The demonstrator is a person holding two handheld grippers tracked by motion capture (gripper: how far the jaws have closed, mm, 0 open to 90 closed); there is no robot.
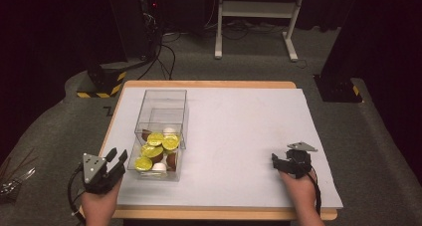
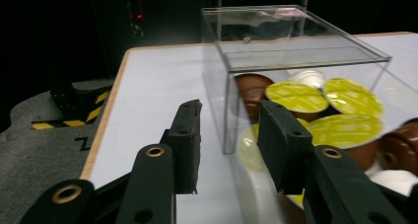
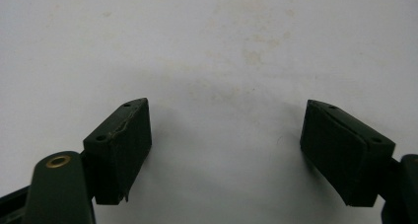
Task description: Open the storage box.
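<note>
A clear plastic box [image 1: 133, 159] stands at the table's near left, holding several coffee capsules: yellow-foil ones [image 1: 155, 139], brown ones and a white one [image 1: 169, 131]. A second clear piece [image 1: 163, 104] overlaps its far end and sits higher. My left gripper [image 1: 118, 160] is just left of the box's near corner. In the left gripper view its jaws [image 2: 229, 120] stand apart; the box's corner edge [image 2: 227, 110] appears between them, no pad pressing on it. My right gripper [image 1: 279, 161] rests low at the near right, and its jaws [image 3: 224, 130] are wide open over bare white surface.
A white sheet [image 1: 239, 121] covers the wooden table. On the floor behind stand a black stand with a yellow-and-black striped base [image 1: 102, 84], cables, and a white frame's legs [image 1: 256, 17]. Thin metal items [image 1: 12, 178] lie on the floor at the far left.
</note>
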